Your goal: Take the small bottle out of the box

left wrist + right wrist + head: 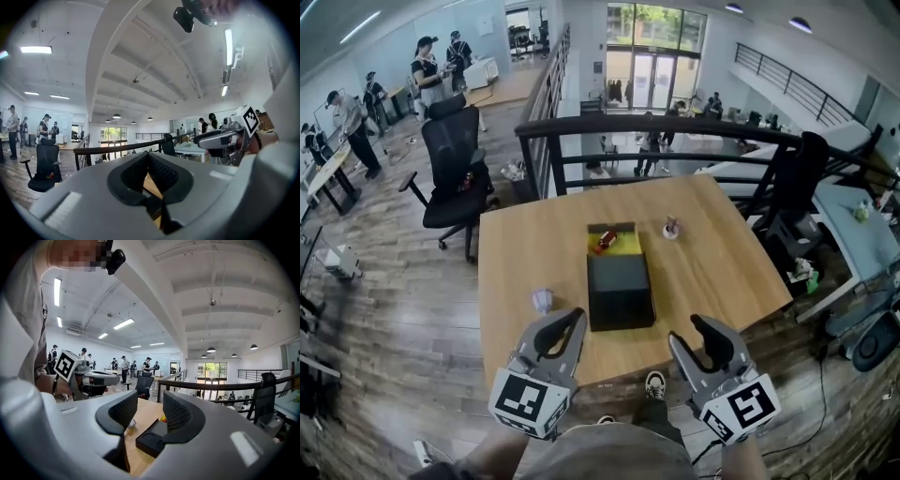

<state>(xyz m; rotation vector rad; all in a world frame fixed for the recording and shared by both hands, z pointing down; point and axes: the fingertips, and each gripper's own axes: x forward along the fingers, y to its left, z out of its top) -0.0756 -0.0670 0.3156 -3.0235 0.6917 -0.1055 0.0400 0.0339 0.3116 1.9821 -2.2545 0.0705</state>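
By table [712,272], held level: left claw [577,319] closed, right claw [687,330] parted, empty.

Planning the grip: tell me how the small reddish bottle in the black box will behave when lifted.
The small reddish bottle seems to lie on its side on yellow lining, so it may roll if nudged. Tiny beside the black box, it is probably light and could slip from a pinch. Material too small to tell.

Grey left gripper [574,317] and right gripper [687,330] (black-and-white marker cubes [530,401]), black pads [117,411].
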